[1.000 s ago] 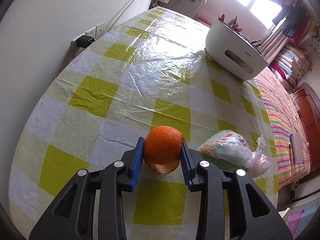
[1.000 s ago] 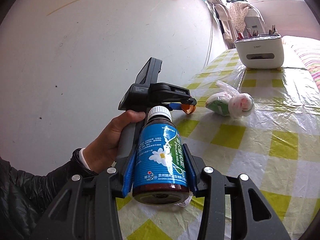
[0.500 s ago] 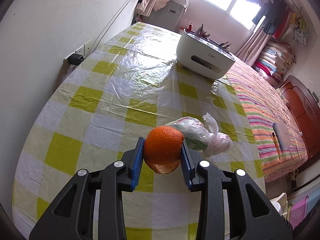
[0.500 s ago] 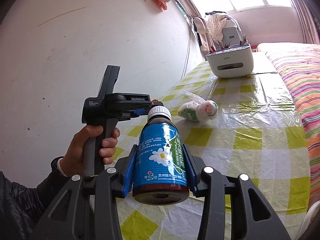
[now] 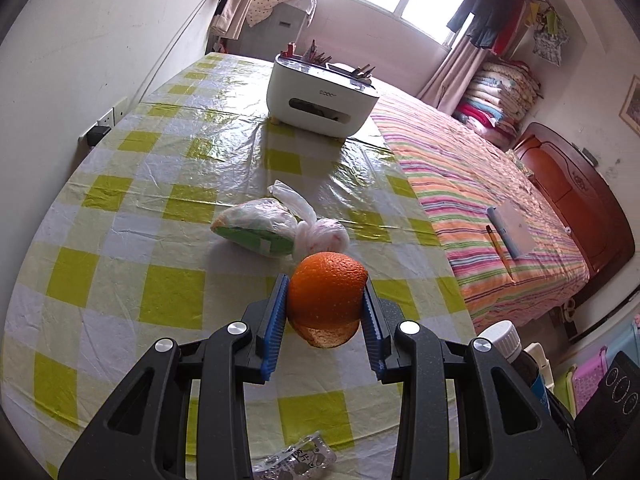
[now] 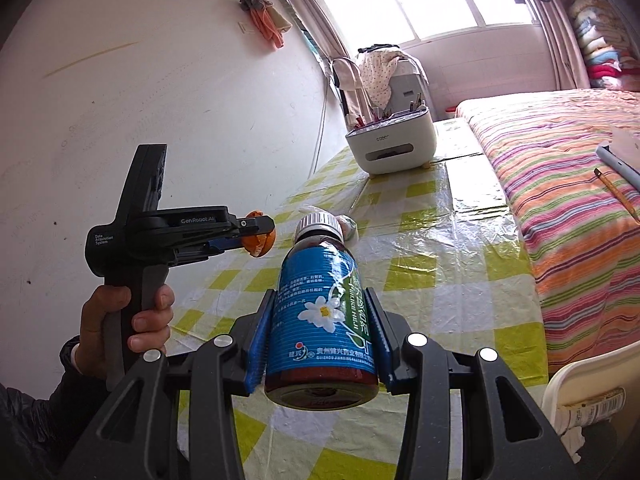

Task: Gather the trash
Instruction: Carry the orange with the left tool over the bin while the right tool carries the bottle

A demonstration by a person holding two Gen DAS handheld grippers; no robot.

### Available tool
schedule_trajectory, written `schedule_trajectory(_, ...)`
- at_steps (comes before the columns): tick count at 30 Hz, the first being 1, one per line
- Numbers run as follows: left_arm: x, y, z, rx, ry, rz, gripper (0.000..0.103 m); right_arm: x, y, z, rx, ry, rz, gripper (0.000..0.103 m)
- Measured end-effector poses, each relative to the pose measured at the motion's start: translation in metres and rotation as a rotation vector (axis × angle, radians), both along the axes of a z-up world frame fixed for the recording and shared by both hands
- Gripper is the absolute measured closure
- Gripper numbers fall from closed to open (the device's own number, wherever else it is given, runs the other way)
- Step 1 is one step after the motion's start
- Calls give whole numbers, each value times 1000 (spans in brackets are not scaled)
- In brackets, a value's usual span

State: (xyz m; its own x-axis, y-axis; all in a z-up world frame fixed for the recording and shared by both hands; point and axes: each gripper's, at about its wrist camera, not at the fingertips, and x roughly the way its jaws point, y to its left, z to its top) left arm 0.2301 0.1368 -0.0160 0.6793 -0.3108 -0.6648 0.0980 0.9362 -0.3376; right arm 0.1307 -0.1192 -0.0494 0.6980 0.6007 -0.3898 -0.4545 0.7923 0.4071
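Left gripper [image 5: 325, 316] is pinching an orange peel [image 5: 327, 300] above the desk [image 5: 160, 184], right gripper [image 6: 320, 344] is clamping a bottle [image 6: 322, 316], bagged trash [image 5: 280, 226] is lying beyond.

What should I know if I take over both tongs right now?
Left tongs: shut on the orange, held above the table.
Right tongs: shut on the bottle, also off the table.
On the table: a tied bag and a blister pack.
Done: two pieces picked up.
Left: drop both in a bin, which I can't clearly see, then fetch the bag and pack.
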Motion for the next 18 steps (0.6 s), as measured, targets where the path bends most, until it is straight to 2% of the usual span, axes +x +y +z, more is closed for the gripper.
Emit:
schedule_trajectory(11, -29, -80, 0, 40, -30, -153, 69, -22, -51, -4, 67, 11, -215, 61)
schedule_trajectory(18, -46, -128, 3, 23, -35, -256, 69, -45, -86, -8, 123, 14, -395, 61)
